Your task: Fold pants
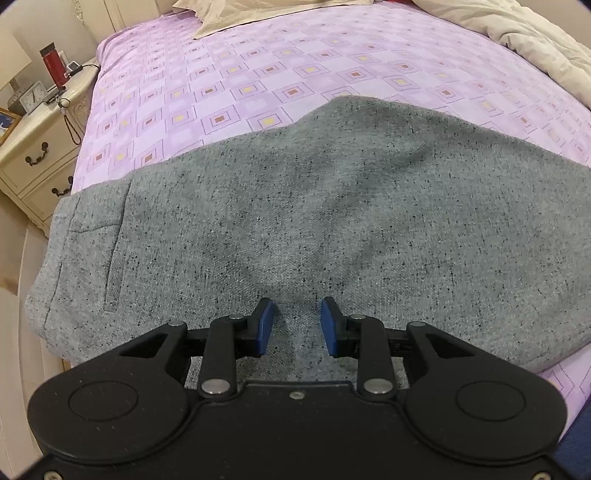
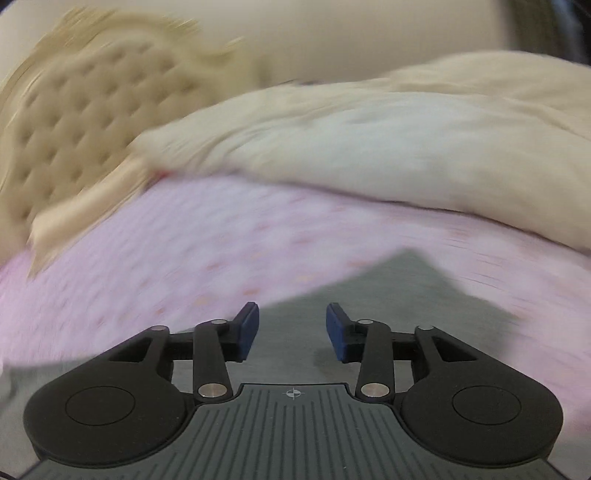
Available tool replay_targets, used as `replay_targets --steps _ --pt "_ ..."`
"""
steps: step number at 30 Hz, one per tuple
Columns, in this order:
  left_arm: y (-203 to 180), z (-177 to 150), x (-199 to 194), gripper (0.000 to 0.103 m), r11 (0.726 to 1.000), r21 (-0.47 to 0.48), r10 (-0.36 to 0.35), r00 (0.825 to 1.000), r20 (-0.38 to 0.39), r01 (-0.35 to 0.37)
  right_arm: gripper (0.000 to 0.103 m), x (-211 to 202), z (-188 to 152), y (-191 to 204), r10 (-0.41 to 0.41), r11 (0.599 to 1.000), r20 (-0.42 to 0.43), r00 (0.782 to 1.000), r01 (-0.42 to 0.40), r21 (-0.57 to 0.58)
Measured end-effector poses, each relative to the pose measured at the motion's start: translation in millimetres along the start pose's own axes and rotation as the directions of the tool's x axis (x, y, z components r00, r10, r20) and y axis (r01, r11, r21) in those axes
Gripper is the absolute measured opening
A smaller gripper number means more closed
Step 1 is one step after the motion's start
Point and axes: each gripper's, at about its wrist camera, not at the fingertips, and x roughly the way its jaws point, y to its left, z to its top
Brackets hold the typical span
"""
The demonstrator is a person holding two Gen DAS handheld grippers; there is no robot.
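Note:
Grey speckled pants (image 1: pixel 295 206) lie spread flat across the near side of a bed with a purple checked sheet (image 1: pixel 258 74), a pocket seam showing at their left end. My left gripper (image 1: pixel 297 317) hangs just over the near part of the fabric. Its blue pads stand apart with only flat cloth showing beneath the gap. The right wrist view is blurred. There my right gripper (image 2: pixel 291 325) is open over a pointed corner of the pants (image 2: pixel 399 280), with nothing between its fingers.
A cream duvet (image 2: pixel 369 147) is bunched along the far right of the bed, and a pillow (image 1: pixel 229 14) lies at its head. A tufted headboard (image 2: pixel 92 110) stands behind. At the left is a nightstand (image 1: pixel 33 147) with a clock, a red bottle and cables.

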Motion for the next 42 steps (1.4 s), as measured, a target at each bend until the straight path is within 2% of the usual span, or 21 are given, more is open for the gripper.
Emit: replay_targets --steps 3,6,11,18,19,20,21,24,28,33,37,42 --pt "-4.4 5.2 0.0 0.037 1.000 0.014 0.013 1.000 -0.016 -0.013 0.040 -14.7 -4.4 -33.8 -0.094 0.993 -0.024 0.995 0.095 0.067" --pt "-7.8 12.5 -2.7 0.037 1.000 0.018 -0.005 1.000 -0.019 0.005 0.040 -13.2 -11.1 -54.3 -0.134 0.985 -0.076 0.988 0.141 0.102" --pt "-24.3 32.3 -19.6 0.037 0.996 0.025 -0.088 0.996 0.004 0.088 0.042 9.8 -16.5 -69.8 -0.017 0.980 -0.119 0.993 0.040 0.193" --pt "-85.8 72.4 -44.3 0.037 0.970 0.128 -0.212 0.976 0.039 0.206 0.042 29.7 -0.8 -69.7 -0.004 0.978 -0.122 0.993 0.029 0.206" --pt "-96.1 77.4 -46.8 0.037 0.965 0.143 -0.229 0.972 0.041 0.221 0.040 30.5 0.3 -69.5 -0.002 0.982 -0.129 0.992 0.026 0.187" --pt "-106.4 81.9 -49.2 0.037 0.958 0.160 -0.246 0.968 0.042 0.237 0.030 33.1 1.2 -68.3 -0.013 0.988 -0.140 0.990 0.034 0.153" --pt "-115.8 85.6 -50.5 0.037 0.952 0.177 -0.262 0.964 0.043 0.251 0.027 34.4 1.5 -67.8 -0.026 0.991 -0.152 0.988 0.045 0.123" --pt "-147.7 98.4 -51.4 0.037 0.931 0.229 -0.299 0.954 0.033 0.284 0.025 30.4 0.4 -78.3 0.015 0.981 -0.157 0.988 0.016 0.195" --pt "-192.9 105.7 -43.3 0.037 0.899 0.288 -0.342 0.940 -0.005 0.329 0.021 27.6 -5.5 -94.6 0.071 0.958 -0.136 0.988 -0.030 0.286" --pt "-252.1 110.3 -32.4 0.037 0.851 0.341 -0.394 0.915 -0.087 0.399 0.021 27.1 -5.7 -86.1 0.036 0.973 -0.139 0.990 -0.003 0.231" --pt "-287.5 111.3 -21.0 0.038 0.831 0.340 -0.415 0.898 -0.147 0.440 0.021 27.9 -5.5 -84.9 0.039 0.972 -0.139 0.990 -0.005 0.237" --pt "-314.1 107.8 -5.6 0.038 0.829 0.341 -0.401 0.896 -0.189 0.443 0.021 26.7 -7.8 -84.4 0.046 0.970 -0.137 0.989 -0.011 0.243"
